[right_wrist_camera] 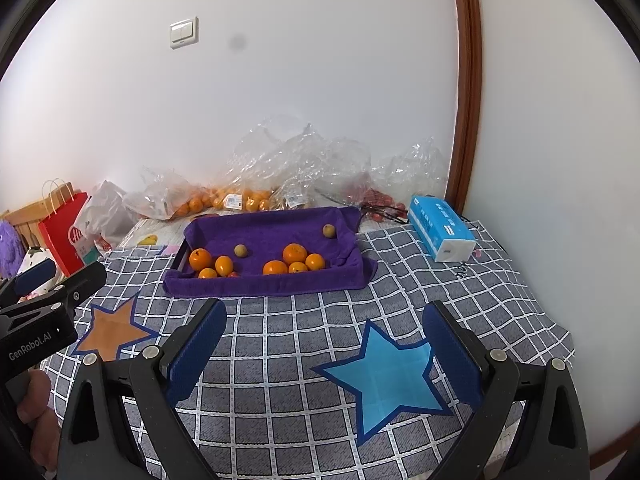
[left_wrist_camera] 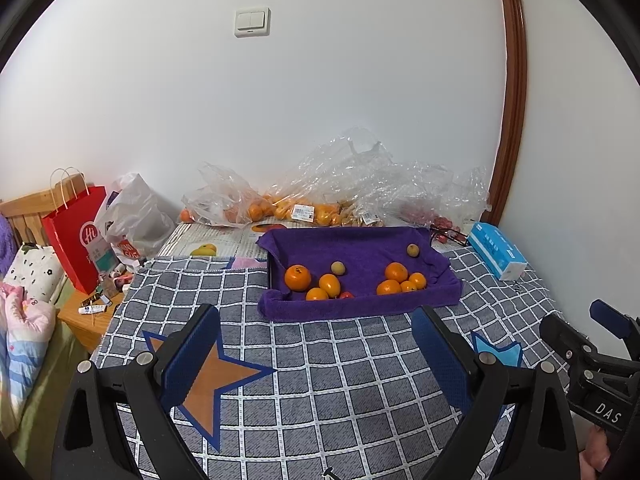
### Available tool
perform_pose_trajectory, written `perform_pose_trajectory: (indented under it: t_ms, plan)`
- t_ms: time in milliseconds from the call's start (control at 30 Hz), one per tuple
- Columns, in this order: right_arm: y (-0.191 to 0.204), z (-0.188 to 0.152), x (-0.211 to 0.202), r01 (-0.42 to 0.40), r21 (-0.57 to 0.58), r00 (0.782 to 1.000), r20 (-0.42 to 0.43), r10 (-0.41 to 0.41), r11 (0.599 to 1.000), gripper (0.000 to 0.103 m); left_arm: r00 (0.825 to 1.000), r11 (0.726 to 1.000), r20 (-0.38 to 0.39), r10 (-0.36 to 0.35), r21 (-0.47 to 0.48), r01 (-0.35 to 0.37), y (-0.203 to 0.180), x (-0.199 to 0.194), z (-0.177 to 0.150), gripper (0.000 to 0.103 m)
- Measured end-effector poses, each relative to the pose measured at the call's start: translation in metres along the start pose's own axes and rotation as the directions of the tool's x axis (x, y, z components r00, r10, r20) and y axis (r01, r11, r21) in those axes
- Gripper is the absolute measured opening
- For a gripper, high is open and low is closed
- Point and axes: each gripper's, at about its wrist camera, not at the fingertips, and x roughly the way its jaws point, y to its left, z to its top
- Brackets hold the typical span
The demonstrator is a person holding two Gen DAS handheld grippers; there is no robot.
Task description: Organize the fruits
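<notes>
A tray lined with a purple towel (left_wrist_camera: 360,248) (right_wrist_camera: 276,228) sits at the back of the checked cloth. Several oranges lie in it in two groups: one at the left (left_wrist_camera: 297,277) (right_wrist_camera: 200,259), one at the right (left_wrist_camera: 396,272) (right_wrist_camera: 295,253). Two small brownish round fruits (left_wrist_camera: 338,267) (right_wrist_camera: 328,230) lie apart, and a small red fruit (left_wrist_camera: 346,295) sits at the front rim. My left gripper (left_wrist_camera: 316,332) hangs open and empty over the orange star (left_wrist_camera: 212,376) (right_wrist_camera: 112,330). My right gripper (right_wrist_camera: 326,328) is open and empty beside the blue star (right_wrist_camera: 384,376) (left_wrist_camera: 496,352).
Clear plastic bags of oranges (left_wrist_camera: 280,204) (right_wrist_camera: 224,198) and red fruits (right_wrist_camera: 376,198) lie against the wall. A blue tissue pack (left_wrist_camera: 498,254) (right_wrist_camera: 440,230) lies at the right. A red paper bag (left_wrist_camera: 76,236) and a bedside table (left_wrist_camera: 92,320) stand left.
</notes>
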Motion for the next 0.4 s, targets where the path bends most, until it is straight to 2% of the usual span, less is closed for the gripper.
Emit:
perform_pose_trajectory:
  t_ms: [400]
  plan:
    - [0.0022,0.0009,-0.0007,-0.004,-0.004,1.000,0.002,0.004,1.000,0.098,1.000,1.000,0.007,-0.007,-0.004,0.007,-0.0008,-0.0015,-0.0005,0.097]
